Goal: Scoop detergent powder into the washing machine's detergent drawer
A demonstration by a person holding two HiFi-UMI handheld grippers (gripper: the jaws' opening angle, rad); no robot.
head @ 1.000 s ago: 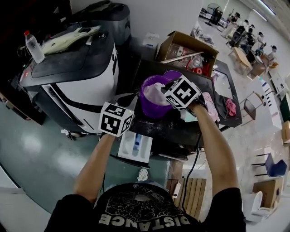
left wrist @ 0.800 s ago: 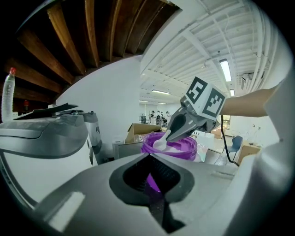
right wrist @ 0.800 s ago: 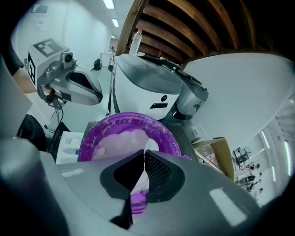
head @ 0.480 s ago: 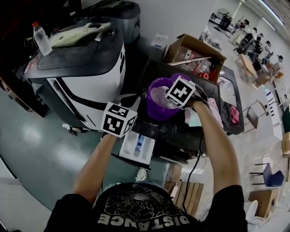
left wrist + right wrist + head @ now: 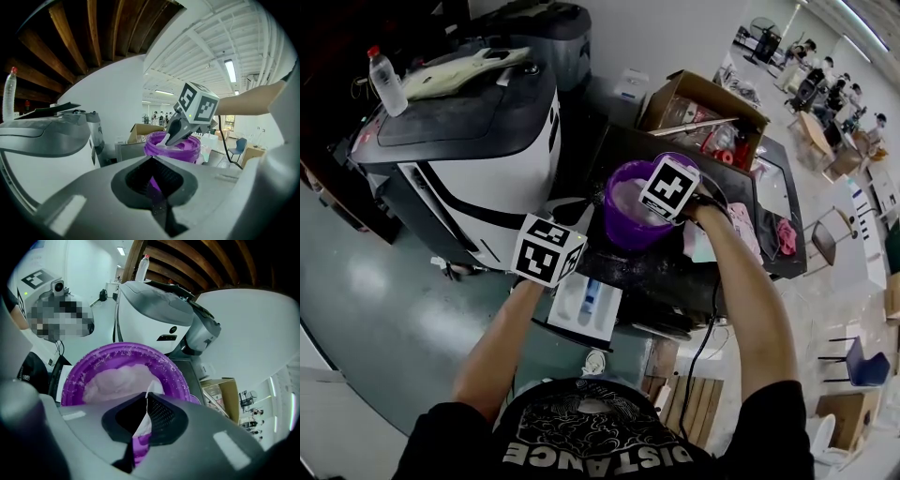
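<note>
Grey workshop flooring is spreading, in the head view, under a white-and-black washing machine and a dark desk. A round purple tub is standing on the desk. The right claw is reaching down into its mouth, while the left claw is hovering apart from it, nearer the person. The detergent drawer, a white rectangular tray with a blue insert, is standing pulled out below the desk's near edge. It is lying just under the left claw and down-left of the tub. A loaded scoop would probably be travelling that way, towards the person, with the right claw carrying it.

Left gripper view: the left claw's jaws are lying together, gripping nothing. Beyond them the tub is showing a glossy plastic wall, and the right claw is holding a white scoop slanting down into it.

Right gripper view: the right claw is pinching the scoop's thin white handle, whose long axis is running straight ahead along the jaws. The far end is sinking into pale, heaped, granular powder, which is also dusting the tub's rim.
</note>
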